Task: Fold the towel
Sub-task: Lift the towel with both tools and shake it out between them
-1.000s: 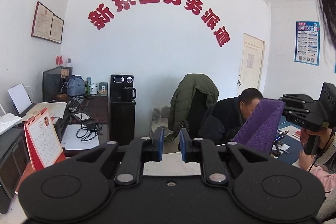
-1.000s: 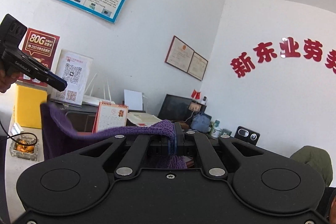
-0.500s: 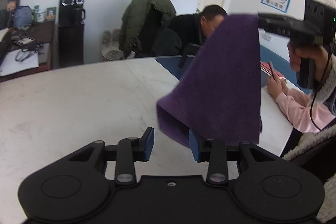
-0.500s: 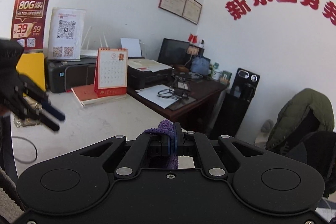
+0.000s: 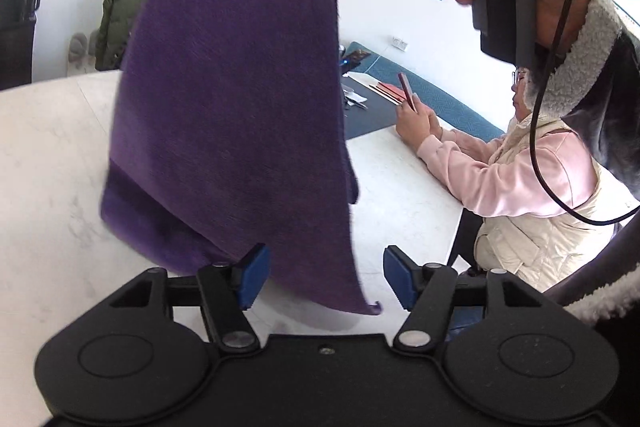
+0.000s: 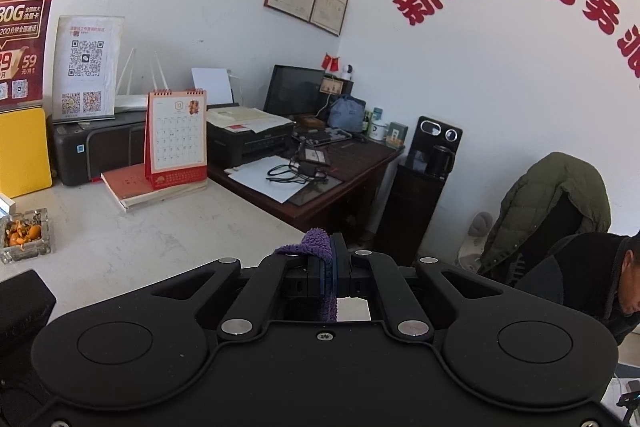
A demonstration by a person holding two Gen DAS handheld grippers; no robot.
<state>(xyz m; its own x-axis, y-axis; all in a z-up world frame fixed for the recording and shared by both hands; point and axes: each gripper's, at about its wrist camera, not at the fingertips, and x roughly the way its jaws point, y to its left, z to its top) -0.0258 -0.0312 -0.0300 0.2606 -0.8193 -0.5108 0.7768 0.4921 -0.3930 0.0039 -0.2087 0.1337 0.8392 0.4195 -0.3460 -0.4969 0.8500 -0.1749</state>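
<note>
Jaws opening, one towel [image 5: 240,99] hanging between

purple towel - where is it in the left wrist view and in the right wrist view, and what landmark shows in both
Left wrist view: the purple towel fills the upper middle, hanging to the white table; its lower edge lies between the opening left gripper fingers.
Right wrist view: only a small tuft at bottom centre, pinched in the shut right gripper.
Shared landmark: the green jacket on a chair.

Bright, even daylight; fisheye bending rounds the edges. The purple towel [image 5: 232,99] is motion-blurred, and the white wall [image 6: 460,75] glares softly.
</note>
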